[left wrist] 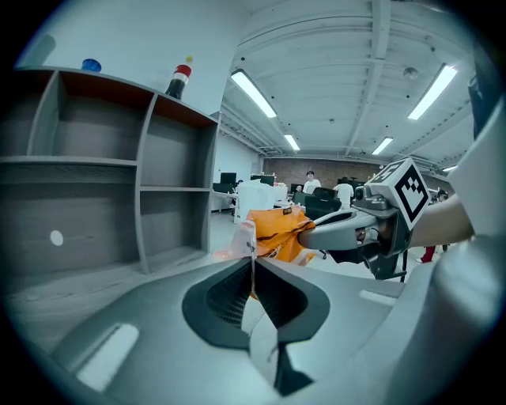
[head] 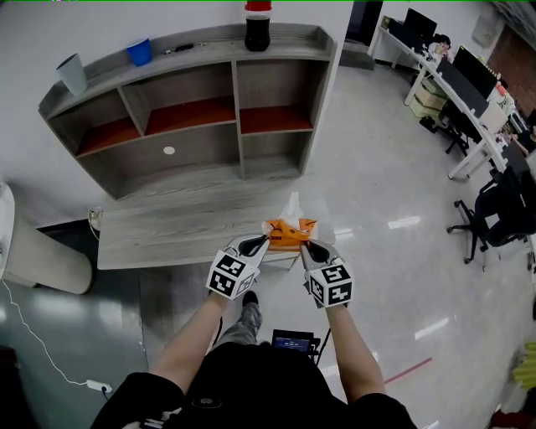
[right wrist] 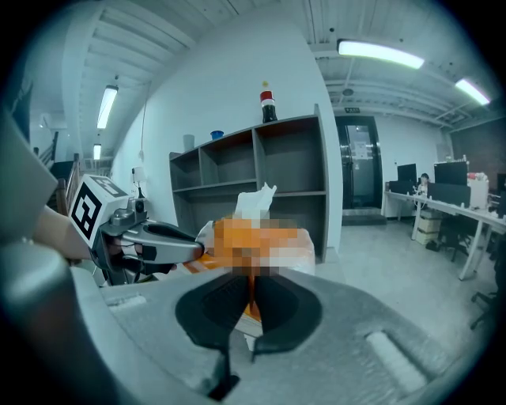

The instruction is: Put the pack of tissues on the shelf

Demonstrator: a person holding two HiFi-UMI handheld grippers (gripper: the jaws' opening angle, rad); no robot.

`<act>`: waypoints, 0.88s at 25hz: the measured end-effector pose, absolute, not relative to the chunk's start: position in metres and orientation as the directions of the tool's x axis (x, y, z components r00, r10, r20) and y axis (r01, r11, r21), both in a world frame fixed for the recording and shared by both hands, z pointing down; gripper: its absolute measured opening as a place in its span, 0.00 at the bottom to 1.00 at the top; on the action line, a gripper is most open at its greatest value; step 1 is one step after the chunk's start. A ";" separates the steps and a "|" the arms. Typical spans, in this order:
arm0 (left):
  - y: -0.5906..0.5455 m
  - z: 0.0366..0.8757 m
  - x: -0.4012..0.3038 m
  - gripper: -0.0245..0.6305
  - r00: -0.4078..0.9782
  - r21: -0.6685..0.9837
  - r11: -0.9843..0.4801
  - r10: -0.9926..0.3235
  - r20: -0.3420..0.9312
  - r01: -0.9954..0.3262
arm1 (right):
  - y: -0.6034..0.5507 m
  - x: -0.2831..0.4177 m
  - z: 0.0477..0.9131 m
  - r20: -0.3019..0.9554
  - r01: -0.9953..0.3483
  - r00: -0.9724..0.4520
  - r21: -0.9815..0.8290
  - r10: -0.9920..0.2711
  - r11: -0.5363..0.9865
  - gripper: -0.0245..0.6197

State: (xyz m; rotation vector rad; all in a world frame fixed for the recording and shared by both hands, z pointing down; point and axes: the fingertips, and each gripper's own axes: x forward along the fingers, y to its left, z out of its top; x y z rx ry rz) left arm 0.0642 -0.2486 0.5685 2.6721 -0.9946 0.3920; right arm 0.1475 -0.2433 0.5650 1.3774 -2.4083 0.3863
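An orange pack of tissues (head: 289, 233) with a white tissue sticking out of its top hangs in the air over the front right corner of a low wooden platform (head: 167, 226). My left gripper (head: 263, 242) is shut on the pack's left plastic edge (left wrist: 251, 241). My right gripper (head: 306, 244) is shut on its right edge (right wrist: 251, 286). In the right gripper view the pack (right wrist: 265, 241) fills the middle, with the left gripper (right wrist: 154, 241) at its left. The grey shelf unit (head: 201, 109) stands beyond the platform, its compartments open towards me.
A cola bottle (head: 257, 25), a blue cup (head: 139, 51) and a grey cup (head: 73, 74) stand on top of the shelf. A white bin (head: 38, 255) lies at the left. Desks (head: 469, 92) and an office chair (head: 498, 209) are at the right.
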 end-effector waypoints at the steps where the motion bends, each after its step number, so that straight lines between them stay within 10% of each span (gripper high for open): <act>1: -0.257 0.569 0.064 0.06 0.728 0.152 -0.730 -0.595 0.340 -0.667 | -0.252 0.147 0.566 0.421 -0.867 -0.473 -0.066 -0.774 0.494 0.05; 22: -0.429 0.574 0.044 0.06 0.747 0.181 -0.740 -0.568 0.346 -0.647 | -0.420 0.128 0.574 0.465 -0.879 -0.448 -0.075 -0.763 0.471 0.05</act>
